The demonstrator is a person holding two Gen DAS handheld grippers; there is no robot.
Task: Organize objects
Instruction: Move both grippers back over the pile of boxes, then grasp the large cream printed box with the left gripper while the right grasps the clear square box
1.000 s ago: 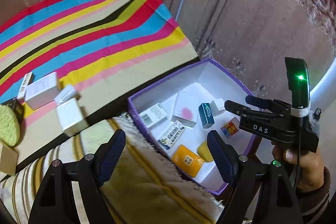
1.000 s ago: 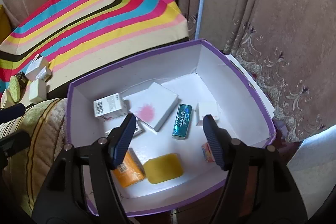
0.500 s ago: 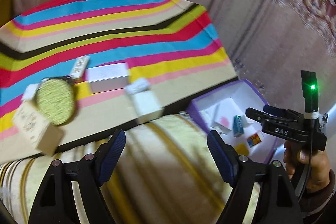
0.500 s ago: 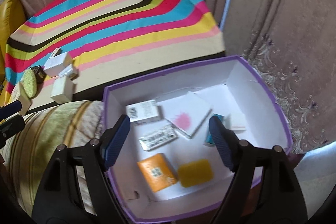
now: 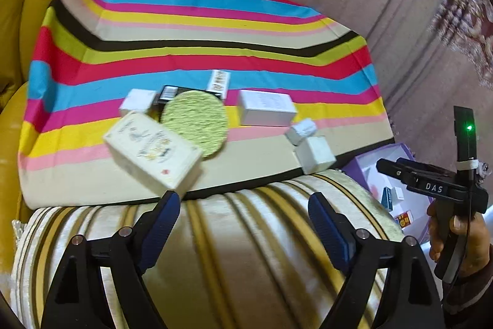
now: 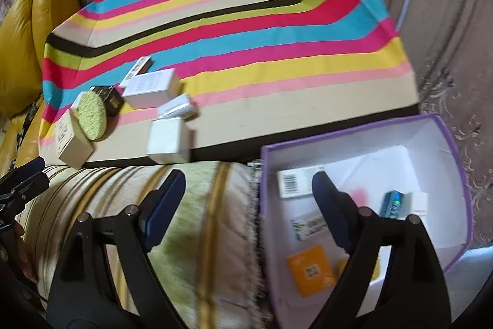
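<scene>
Opening empty, left tool point(image 5: 243, 218) and right tool point(image 6: 248, 199); right tool's body reads "DAS".

Left gripper point(image 5: 243, 213) and right gripper point(image 6: 248, 195), both angled downward, jaws opening with nothing between them; a hand point(image 5: 456, 239) grips the right gripper's handle.

Your right finger point(image 6: 331, 205) hides part of the purple box's point(image 6: 453, 150) contents. The black packet point(image 5: 169, 94) lies mostly under the green sponge point(image 5: 195, 121), its print unreadable.
</scene>
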